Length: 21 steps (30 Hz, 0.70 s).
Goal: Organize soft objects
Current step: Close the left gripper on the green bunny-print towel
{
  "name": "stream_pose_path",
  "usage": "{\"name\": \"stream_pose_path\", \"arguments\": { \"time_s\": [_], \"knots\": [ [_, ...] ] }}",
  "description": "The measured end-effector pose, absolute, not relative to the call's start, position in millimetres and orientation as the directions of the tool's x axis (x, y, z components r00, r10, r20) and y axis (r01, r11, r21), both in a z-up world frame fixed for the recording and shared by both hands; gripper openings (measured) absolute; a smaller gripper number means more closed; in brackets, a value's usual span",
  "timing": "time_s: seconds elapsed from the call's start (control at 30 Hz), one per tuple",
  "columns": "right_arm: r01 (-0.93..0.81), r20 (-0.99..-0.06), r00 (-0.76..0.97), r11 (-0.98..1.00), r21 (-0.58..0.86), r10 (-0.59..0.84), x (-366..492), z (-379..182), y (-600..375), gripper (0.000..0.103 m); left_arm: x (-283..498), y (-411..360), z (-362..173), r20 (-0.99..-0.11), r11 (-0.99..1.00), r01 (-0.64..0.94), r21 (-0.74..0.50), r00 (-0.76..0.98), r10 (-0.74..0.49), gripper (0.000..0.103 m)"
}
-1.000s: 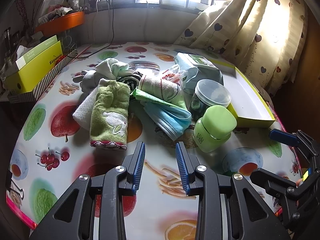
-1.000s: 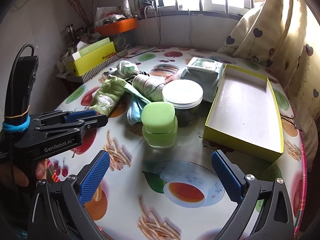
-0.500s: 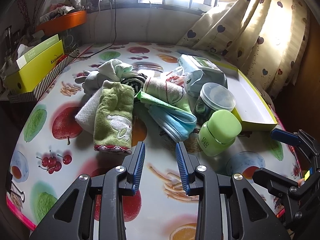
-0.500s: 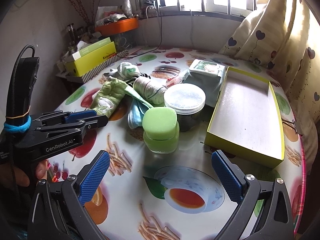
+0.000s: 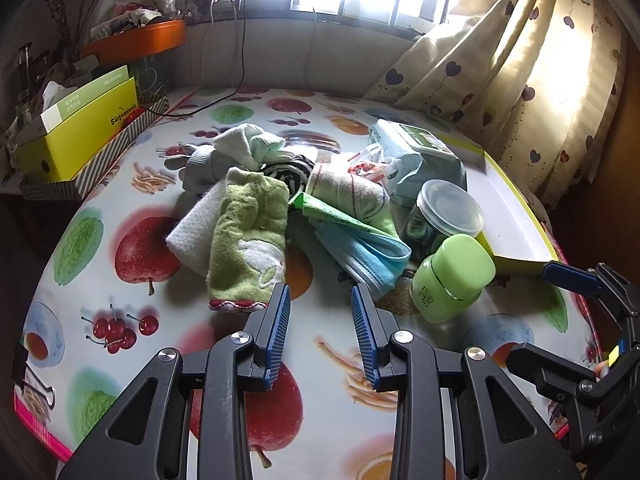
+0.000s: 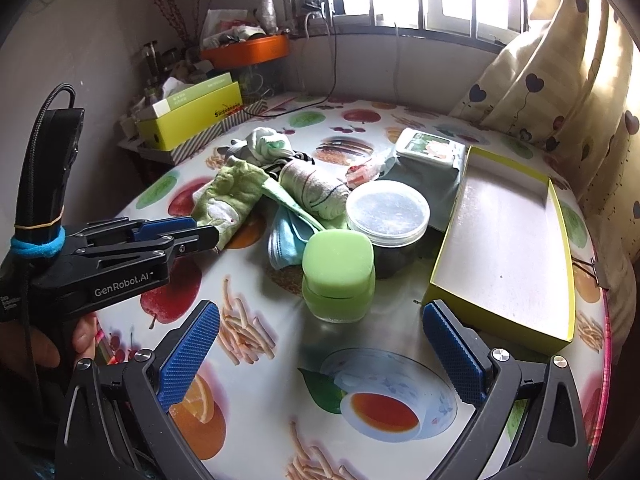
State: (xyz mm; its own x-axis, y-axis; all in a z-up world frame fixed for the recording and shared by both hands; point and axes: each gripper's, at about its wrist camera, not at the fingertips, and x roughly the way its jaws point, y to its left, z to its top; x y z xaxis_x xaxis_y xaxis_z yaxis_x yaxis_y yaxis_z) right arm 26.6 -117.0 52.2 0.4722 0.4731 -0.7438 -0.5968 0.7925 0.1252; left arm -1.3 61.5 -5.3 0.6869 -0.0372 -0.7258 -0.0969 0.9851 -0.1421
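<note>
Two grippers, left point(image 5: 319, 300) & right point(image 6: 320, 334), fingers apart, empty; striped cloth point(image 5: 289, 171) mostly buried under green towel point(image 5: 250, 236).

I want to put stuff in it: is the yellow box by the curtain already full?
No, the yellow box shows only its bare pale floor.

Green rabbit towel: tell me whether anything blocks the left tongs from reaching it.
Nothing visible does. The left tongs stand open and empty just short of the green rabbit towel, with only bare tablecloth between them. The blue cloth and green jar lie off to the right.
</note>
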Motion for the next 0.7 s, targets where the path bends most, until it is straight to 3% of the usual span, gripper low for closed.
{"name": "stream_pose_path", "arguments": {
  "time_s": [0.7],
  "knots": [
    [-0.633,-0.722,0.477,0.766,0.114,0.501,45.9,66.2,-86.8,0.102,18.5,123.3,-12.2,-0.726,0.963,-0.191,-0.188,0.687,-0.005,0.033]
  ]
}}
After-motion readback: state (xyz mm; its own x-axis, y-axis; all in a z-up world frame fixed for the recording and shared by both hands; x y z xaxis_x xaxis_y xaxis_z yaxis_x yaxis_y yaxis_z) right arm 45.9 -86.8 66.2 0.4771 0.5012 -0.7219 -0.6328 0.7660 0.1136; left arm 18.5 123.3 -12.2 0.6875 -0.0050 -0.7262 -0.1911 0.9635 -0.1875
